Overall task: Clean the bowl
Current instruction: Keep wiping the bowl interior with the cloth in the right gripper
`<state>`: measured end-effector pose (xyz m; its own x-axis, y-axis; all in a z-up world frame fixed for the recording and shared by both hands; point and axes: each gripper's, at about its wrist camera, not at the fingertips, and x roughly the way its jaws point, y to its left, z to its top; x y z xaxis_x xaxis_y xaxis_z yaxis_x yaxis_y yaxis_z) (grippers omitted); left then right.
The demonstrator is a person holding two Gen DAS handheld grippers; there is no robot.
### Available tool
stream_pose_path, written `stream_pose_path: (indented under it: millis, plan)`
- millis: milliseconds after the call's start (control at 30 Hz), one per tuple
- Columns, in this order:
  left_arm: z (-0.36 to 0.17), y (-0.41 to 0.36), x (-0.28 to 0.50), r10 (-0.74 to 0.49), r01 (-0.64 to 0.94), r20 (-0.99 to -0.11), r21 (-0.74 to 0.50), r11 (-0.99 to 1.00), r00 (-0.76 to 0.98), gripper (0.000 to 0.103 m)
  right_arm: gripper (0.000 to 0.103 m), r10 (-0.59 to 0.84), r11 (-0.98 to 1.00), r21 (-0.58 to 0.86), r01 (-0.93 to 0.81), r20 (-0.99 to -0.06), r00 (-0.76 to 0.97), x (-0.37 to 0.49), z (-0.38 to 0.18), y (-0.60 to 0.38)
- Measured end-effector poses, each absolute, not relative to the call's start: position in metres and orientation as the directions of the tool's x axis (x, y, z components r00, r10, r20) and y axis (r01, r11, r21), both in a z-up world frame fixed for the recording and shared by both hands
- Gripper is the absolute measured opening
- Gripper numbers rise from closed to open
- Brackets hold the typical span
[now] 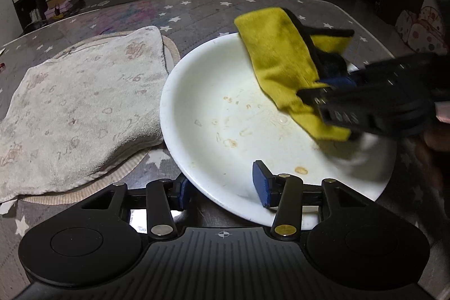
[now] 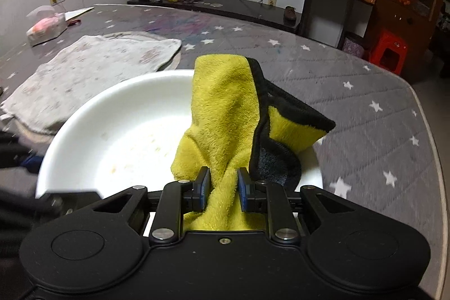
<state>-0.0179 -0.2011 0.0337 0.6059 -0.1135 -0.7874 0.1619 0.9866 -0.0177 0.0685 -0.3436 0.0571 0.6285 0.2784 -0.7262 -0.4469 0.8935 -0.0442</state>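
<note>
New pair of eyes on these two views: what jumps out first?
The yellow cloth with black trim, pinched in the right gripper and hanging over the far side of the white bowl. Next, the orange-brown stains scattered across the bowl's bottom. The left gripper straddles the bowl's near rim, one finger inside and one outside, and a pale towel lies on the starred tablecloth beside the bowl.

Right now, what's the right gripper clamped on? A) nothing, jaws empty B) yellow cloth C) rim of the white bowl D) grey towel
B: in the right wrist view the right gripper has its blue pads pinched on the yellow cloth, which hangs over the white bowl; the grey towel lies apart on the table.
</note>
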Motion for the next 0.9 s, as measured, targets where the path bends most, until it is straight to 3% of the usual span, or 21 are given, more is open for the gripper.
stream_pose_path:
  millis: [333, 900]
  plan:
    - [0.034, -0.201, -0.02, -0.121, 0.166, -0.784, -0.024, 0.986, 0.609, 0.048, 0.021, 0.259, 0.893, -0.076, -0.444, -0.719, 0.645, 0.088, 0.055, -0.337]
    - [0.033, -0.198, -0.019, -0.139, 0.183, -0.779, -0.032, 0.983, 0.611, 0.049, 0.021, 0.207, 0.932, -0.064, -0.358, -0.715, 0.668, 0.043, 0.054, -0.354]
